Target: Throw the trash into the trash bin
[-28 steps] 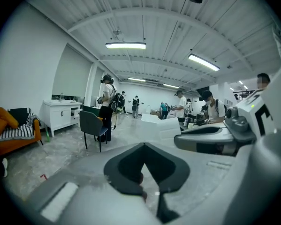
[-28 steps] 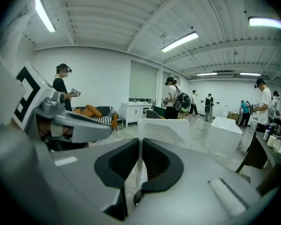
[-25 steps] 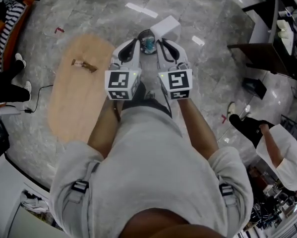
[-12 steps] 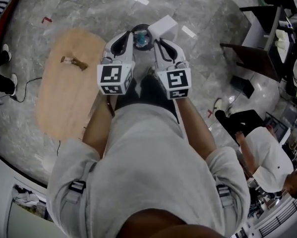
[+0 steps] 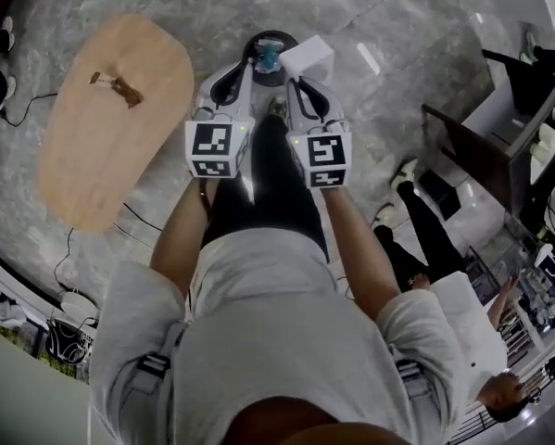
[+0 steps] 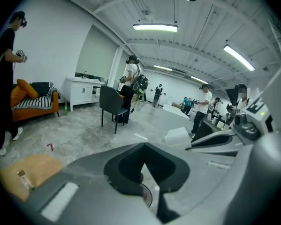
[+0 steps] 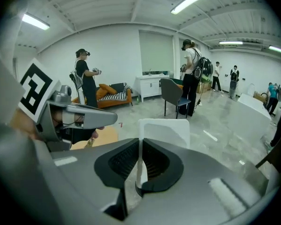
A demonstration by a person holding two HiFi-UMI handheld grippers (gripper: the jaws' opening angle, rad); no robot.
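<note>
Pinching white foam sheet [image 5: 307, 56] edge-on, right gripper [image 5: 296, 82] holds it just right of trash bin [image 5: 275, 37], overlapping rim; left gripper [image 5: 244, 70] fingers together, empty, at bin's left side.

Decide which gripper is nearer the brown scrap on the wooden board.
Left. The left gripper is beside the wooden board bearing the brown scrap; the right gripper lies beyond it.

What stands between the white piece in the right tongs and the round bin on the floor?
Nothing visible. The white piece, clamped in the right tongs, hangs by the rim of the open bin; the left tongs sit off to its side.
</note>
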